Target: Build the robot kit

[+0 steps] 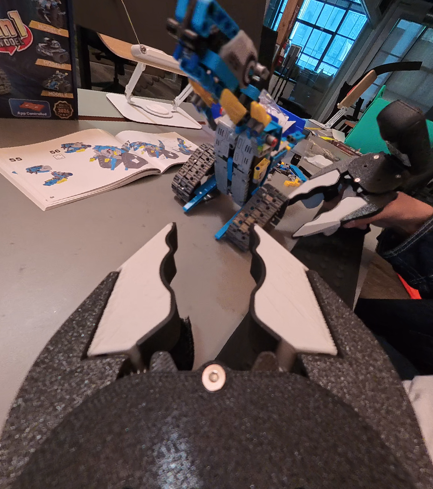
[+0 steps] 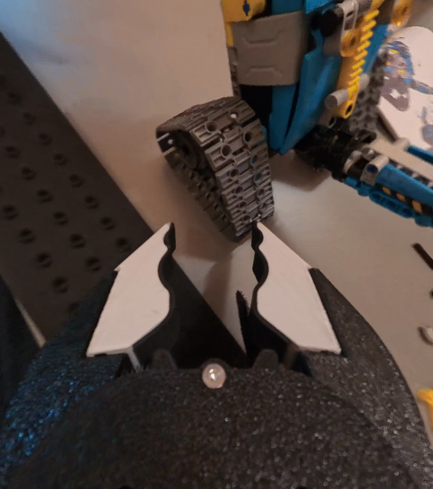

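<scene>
A blue, grey and yellow brick-built robot model (image 1: 236,148) stands upright on two grey tracked feet on the grey table (image 1: 77,251). My left gripper (image 1: 212,227) is open and empty, low over the table, its right fingertip close to the model's near track (image 1: 255,211). My right gripper (image 2: 212,230) is open and empty, its tips just short of a grey track (image 2: 226,174); whether they touch is unclear. The right gripper also shows in the left wrist view (image 1: 305,211), held by a hand beside the model. The model's upper part (image 1: 210,47) is blurred.
An open instruction booklet (image 1: 77,164) lies left of the model. The kit's box (image 1: 22,58) stands at the back left, a white stand (image 1: 154,105) behind. Loose bricks (image 1: 292,172) lie behind the model. A dark perforated panel (image 2: 38,172) runs along the table edge. The gap from one gripper's tips to the other's is roughly 20 cm.
</scene>
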A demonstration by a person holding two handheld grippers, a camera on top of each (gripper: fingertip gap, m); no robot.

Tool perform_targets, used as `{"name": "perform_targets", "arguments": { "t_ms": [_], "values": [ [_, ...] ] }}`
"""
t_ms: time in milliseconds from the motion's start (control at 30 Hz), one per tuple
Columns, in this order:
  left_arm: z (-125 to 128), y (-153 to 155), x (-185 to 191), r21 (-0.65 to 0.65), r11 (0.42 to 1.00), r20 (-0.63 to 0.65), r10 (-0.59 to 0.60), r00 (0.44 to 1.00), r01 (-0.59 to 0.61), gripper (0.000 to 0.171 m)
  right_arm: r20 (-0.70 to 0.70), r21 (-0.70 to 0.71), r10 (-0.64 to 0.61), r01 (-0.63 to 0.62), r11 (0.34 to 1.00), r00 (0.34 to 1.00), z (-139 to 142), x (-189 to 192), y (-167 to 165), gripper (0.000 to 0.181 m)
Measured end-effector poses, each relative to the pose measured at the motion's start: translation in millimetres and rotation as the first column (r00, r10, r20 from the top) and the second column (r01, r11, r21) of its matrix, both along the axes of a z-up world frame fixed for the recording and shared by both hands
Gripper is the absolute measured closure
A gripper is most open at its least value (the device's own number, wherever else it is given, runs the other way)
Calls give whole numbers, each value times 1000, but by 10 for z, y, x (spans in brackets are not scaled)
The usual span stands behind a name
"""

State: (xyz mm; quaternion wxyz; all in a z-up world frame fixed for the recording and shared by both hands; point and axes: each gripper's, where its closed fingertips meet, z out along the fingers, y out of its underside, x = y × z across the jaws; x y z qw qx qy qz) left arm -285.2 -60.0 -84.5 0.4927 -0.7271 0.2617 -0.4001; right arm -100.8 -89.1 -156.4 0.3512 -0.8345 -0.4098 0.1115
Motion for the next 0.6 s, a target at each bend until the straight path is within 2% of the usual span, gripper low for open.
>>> {"name": "perform_targets", "arguments": {
  "t_ms": [167,267,333,400,533,600],
  "values": [
    [-4,58,-45,-54,998,40,17,999,-15,117,-104,-31,67,-71,997,992,62,-362,-118,118],
    [-15,116,-87,-78,995,31,63,998,-60,117,-167,-24,113,-118,993,979,250,-479,-216,117],
    [-11,169,-107,-64,992,-5,110,994,-111,117,-176,31,131,-128,991,976,506,-399,-219,111],
    [-23,257,-115,-41,984,-63,172,983,-175,117,-244,135,139,-108,985,960,961,-251,-115,111],
    [25,536,-59,-8,970,-119,241,963,-244,117,-333,307,44,65,949,942,1820,522,623,121],
    [22,767,-95,17,956,-157,291,944,-292,116,-351,330,-40,163,930,936,1907,958,1176,119]
  ]
}}
